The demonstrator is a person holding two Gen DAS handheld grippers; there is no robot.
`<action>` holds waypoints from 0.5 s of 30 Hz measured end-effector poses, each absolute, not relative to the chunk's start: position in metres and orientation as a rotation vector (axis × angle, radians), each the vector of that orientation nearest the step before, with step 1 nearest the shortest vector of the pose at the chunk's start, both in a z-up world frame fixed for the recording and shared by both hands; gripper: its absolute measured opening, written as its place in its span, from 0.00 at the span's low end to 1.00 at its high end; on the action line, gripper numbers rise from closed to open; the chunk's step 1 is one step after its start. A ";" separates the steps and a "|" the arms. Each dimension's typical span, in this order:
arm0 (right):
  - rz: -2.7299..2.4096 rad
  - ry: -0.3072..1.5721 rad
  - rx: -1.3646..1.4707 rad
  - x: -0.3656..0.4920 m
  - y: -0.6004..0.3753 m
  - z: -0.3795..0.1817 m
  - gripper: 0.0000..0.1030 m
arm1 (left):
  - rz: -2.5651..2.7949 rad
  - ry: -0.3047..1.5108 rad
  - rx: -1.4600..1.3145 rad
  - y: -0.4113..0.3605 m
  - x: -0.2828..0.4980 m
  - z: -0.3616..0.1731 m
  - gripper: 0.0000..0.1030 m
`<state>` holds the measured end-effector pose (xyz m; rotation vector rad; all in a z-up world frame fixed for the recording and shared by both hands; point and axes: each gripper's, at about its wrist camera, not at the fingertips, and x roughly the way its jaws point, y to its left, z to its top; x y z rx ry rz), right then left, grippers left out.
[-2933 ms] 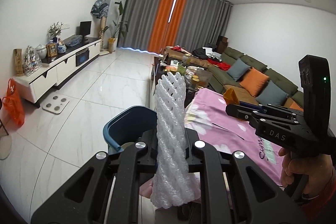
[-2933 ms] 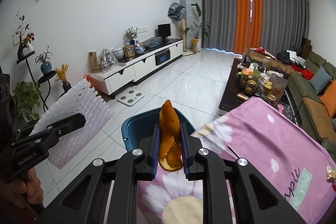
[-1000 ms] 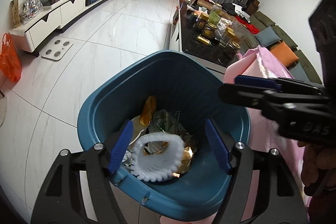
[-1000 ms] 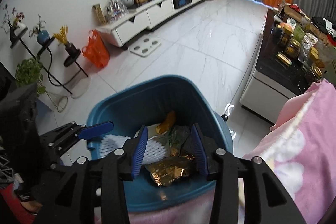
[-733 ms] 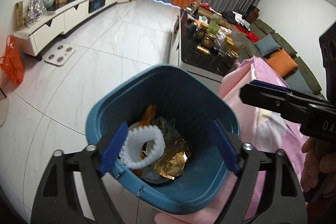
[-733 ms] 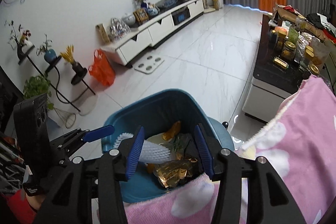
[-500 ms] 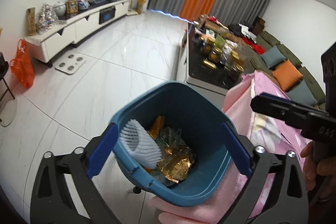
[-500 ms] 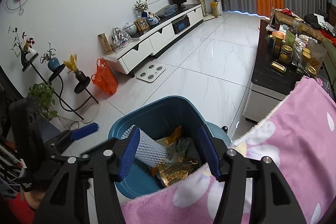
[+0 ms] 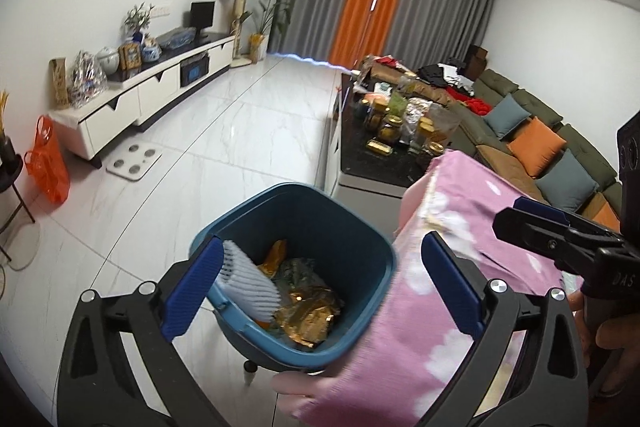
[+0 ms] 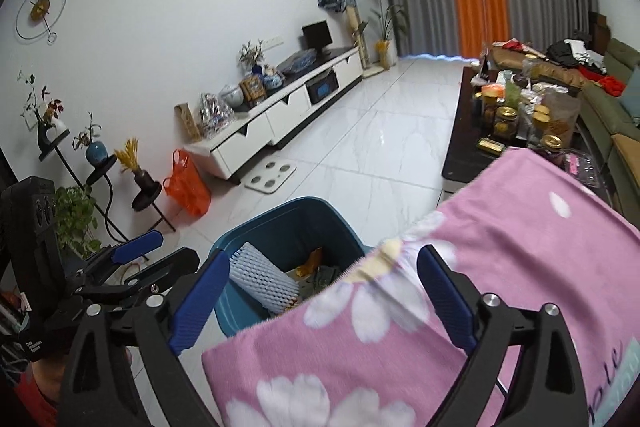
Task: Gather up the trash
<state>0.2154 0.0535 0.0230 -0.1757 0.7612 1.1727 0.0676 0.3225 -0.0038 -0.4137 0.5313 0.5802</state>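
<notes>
Beside the pink floral cloth (image 9: 460,311) | blue bin (image 9: 360,323) on floor holds white foam net (image 9: 250,287), orange peel (image 9: 276,255), gold wrapper (image 9: 308,315) | left gripper (image 9: 320,287) jaws wide, empty | right gripper (image 10: 320,291) jaws just opening, nothing between its 2 fingers.

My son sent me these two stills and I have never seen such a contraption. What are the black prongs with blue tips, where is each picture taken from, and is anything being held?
There is no robot: a person holds a two-finger gripper in each hand, each with a camera looking along its fingers. One picture is from the left gripper, the other from the right gripper. Both stand open and hold nothing; the right one's jaws have just been opening. Below them, beside a pink flowered cloth, a blue bin holds a white foam net, an orange peel and gold wrappers.
</notes>
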 end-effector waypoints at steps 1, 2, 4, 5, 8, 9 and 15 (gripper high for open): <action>1.164 0.751 -0.171 0.214 0.046 0.025 0.92 | 0.575 0.528 -0.407 0.317 0.068 -0.001 0.94; 1.153 0.738 -0.162 0.212 0.035 0.028 0.92 | 0.571 0.522 -0.397 0.309 0.066 0.004 0.94; 1.148 0.717 -0.143 0.209 0.017 0.033 0.93 | 0.559 0.505 -0.382 0.292 0.063 0.011 0.95; 1.135 0.702 -0.135 0.206 0.005 0.035 0.93 | 0.546 0.497 -0.373 0.281 0.061 0.017 0.95; 1.103 0.662 -0.121 0.198 -0.025 0.040 0.93 | 0.516 0.475 -0.348 0.255 0.057 0.027 0.95; 1.089 0.652 -0.115 0.195 -0.035 0.042 0.93 | 0.503 0.468 -0.335 0.244 0.055 0.032 0.95; 0.987 0.569 -0.081 0.172 -0.104 0.055 0.93 | 0.413 0.417 -0.274 0.182 0.050 0.053 0.95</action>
